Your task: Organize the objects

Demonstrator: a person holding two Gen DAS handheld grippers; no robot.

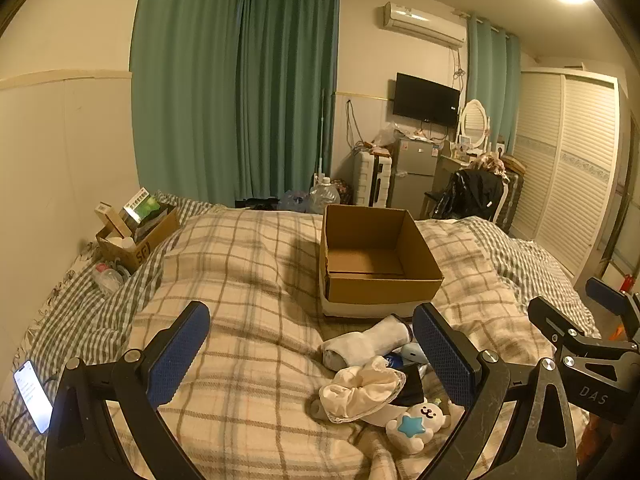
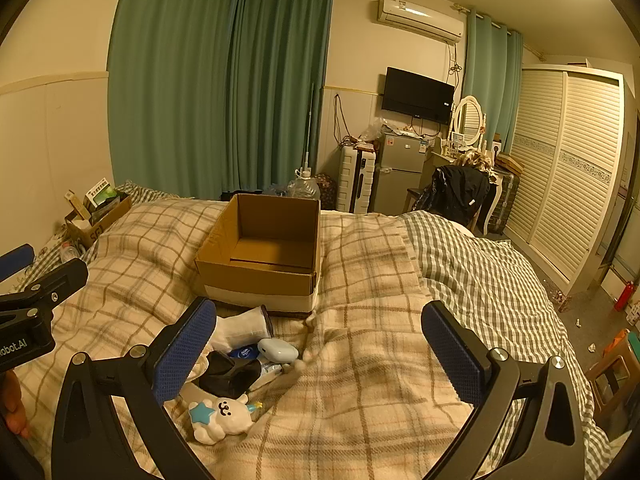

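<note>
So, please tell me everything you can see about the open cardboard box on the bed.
The cardboard box is brown corrugated card with a white band around its base. It is open at the top and sits upright on the plaid blanket. Inside, only its bare floor shows, with a flap seam; nothing is in it. A rolled white cloth lies just in front of it; contact cannot be told. Neither gripper touches it.

A cardboard box (image 1: pixel 380 264) sits on the bed (image 1: pixel 248 264), small items (image 1: pixel 372 376) piled just before it.
</note>
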